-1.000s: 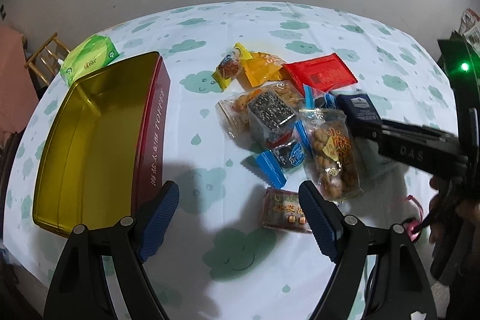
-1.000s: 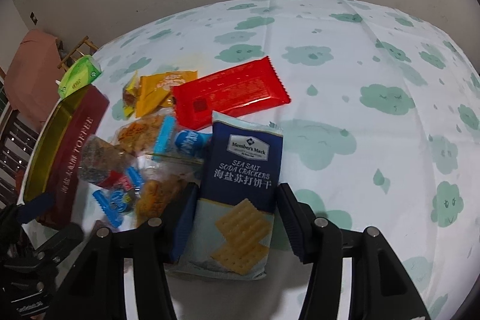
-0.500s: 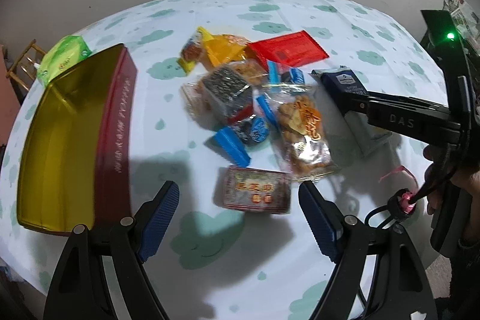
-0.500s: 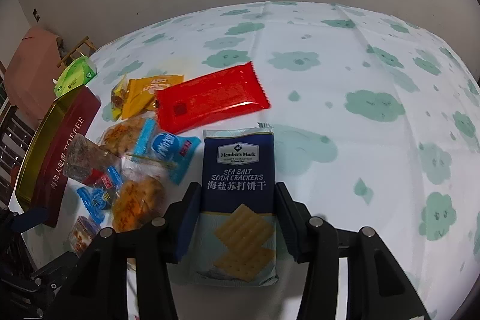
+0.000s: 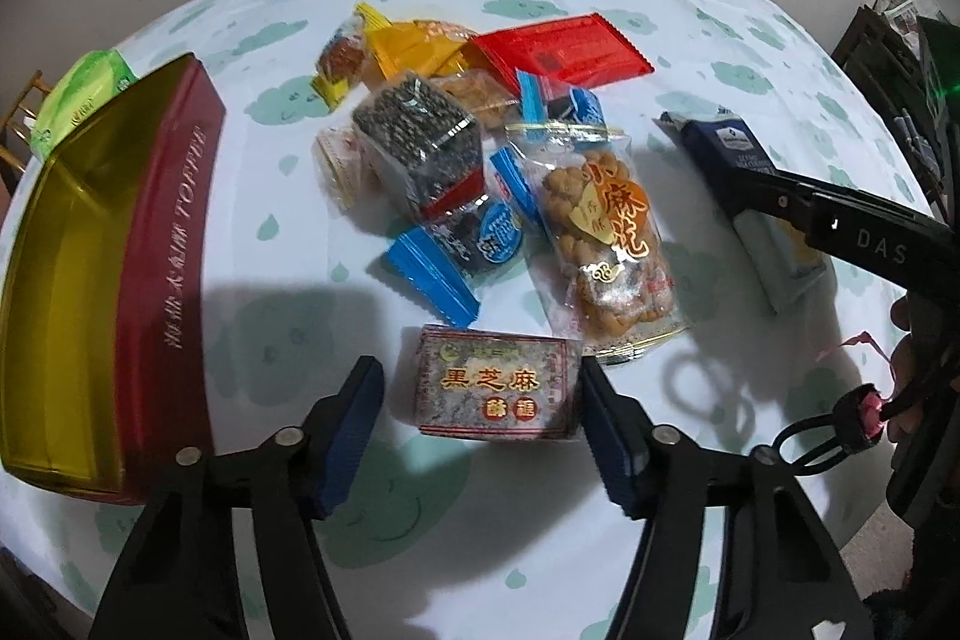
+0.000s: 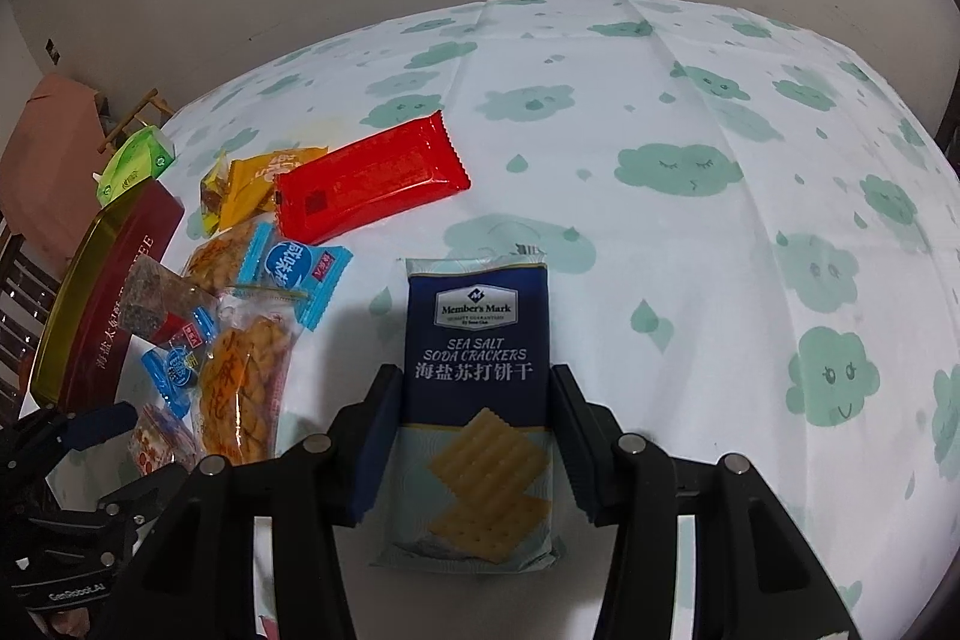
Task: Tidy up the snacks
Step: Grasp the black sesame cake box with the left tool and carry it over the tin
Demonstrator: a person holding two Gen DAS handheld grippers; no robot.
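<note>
A dark pack of black sesame candy (image 5: 498,388) lies flat on the cloud-print tablecloth between the fingers of my left gripper (image 5: 479,388). Its jaws are closing: the right pad touches the pack's edge, while the left pad stands a little apart. My right gripper (image 6: 474,382) is shut on a navy pack of sea salt soda crackers (image 6: 477,334), pads against both long sides. That gripper shows at the right of the left wrist view, where its fingers (image 5: 780,202) clasp the same pack (image 5: 720,142). An open tin (image 5: 162,250), gold inside with dark red walls, stands at the left.
A heap of snacks lies past the sesame pack: a twisted-dough bag (image 5: 606,244), blue wrapped sweets (image 5: 444,268), a dark block pack (image 5: 420,148), a red pack (image 5: 558,46), a yellow pack (image 5: 414,46). A green tissue pack (image 5: 84,94) sits behind the tin. A person's hand (image 5: 906,388) is at the right.
My left gripper came down over the sesame pack and its jaws narrowed around it. The right gripper closed onto the cracker pack, which now sits apart from the heap.
</note>
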